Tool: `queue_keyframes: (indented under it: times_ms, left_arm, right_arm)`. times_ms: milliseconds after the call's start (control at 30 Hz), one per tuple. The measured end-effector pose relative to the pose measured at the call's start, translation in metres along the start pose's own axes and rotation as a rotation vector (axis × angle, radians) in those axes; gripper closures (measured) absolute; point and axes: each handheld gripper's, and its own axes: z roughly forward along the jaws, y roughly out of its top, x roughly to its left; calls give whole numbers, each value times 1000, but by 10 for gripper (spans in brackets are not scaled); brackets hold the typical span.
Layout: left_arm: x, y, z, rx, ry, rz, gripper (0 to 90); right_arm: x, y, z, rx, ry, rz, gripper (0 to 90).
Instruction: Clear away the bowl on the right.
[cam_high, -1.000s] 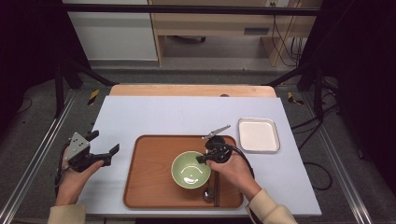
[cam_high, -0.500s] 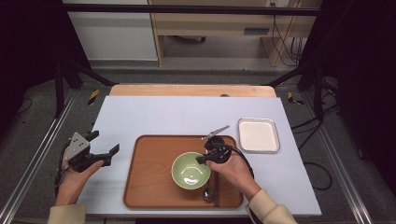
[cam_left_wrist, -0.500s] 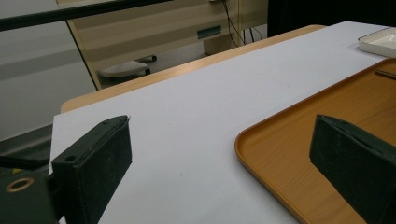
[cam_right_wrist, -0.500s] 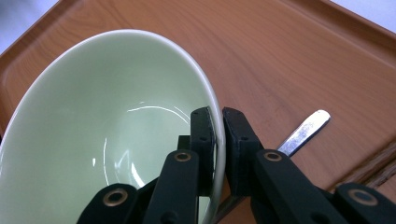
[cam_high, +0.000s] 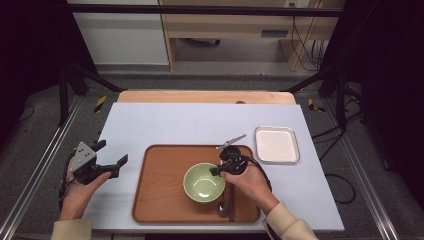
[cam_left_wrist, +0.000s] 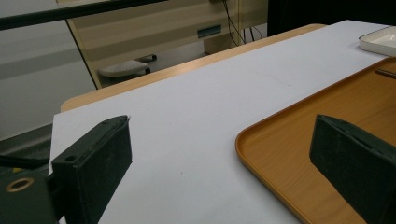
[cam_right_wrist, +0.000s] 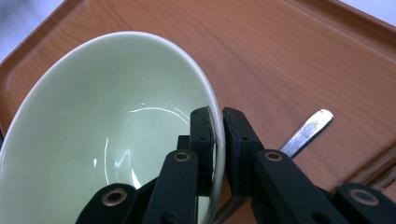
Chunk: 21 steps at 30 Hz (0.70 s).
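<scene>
gripping the rim of the green bowl (cam_right_wrist: 107, 135) is the step in hand: the right gripper (cam_right_wrist: 215, 122) has its jaws pressed onto the wall of the bowl, one pad inside and one outside. to do it well, i would keep the pinch firm and lift straight up, with the bowl kept level so that it does not twist out of so narrow a hold; the glazed wall looks slippery. the bowl seems tipped a little in the right gripper view.

the bowl (cam_high: 204, 182) sits on the brown tray (cam_high: 160, 200), right of the tray's middle and toward its near edge, and it looks empty, with only glare on the glaze. just beside it, along the tray's right edge, lie a metal spoon (cam_right_wrist: 306, 133) and dark chopsticks (cam_high: 231, 202); a careless swing could knock them.

beyond the tray, near the table's right edge, a white square dish (cam_high: 277, 145) stands empty. the left gripper (cam_high: 107, 156) hangs over the table's left edge, off the tray, jaws spread wide on nothing.
</scene>
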Motion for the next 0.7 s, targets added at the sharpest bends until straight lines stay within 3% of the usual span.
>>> queue_keyframes:
  times_ms: [167, 233, 433, 600, 700]
  left_arm:
    - [0, 0, 0, 1, 0, 0, 54]
    - [0, 0, 0, 1, 1, -1, 54]
    - [1, 0, 0, -1, 3, 0, 54]
    - [1, 0, -1, -4, 4, -3, 54]
    - [1, 0, -2, -6, 6, -3, 54]
  right_arm:
    - [-2, 0, 1, 5, 8, 7, 823]
    - [-1, 0, -2, -7, 15, -10, 779]
    - [5, 10, -25, -113, 1, -85, 594]
    - [4, 16, -43, -193, -7, -106, 422]
    - [0, 17, -51, -234, -35, -108, 308]
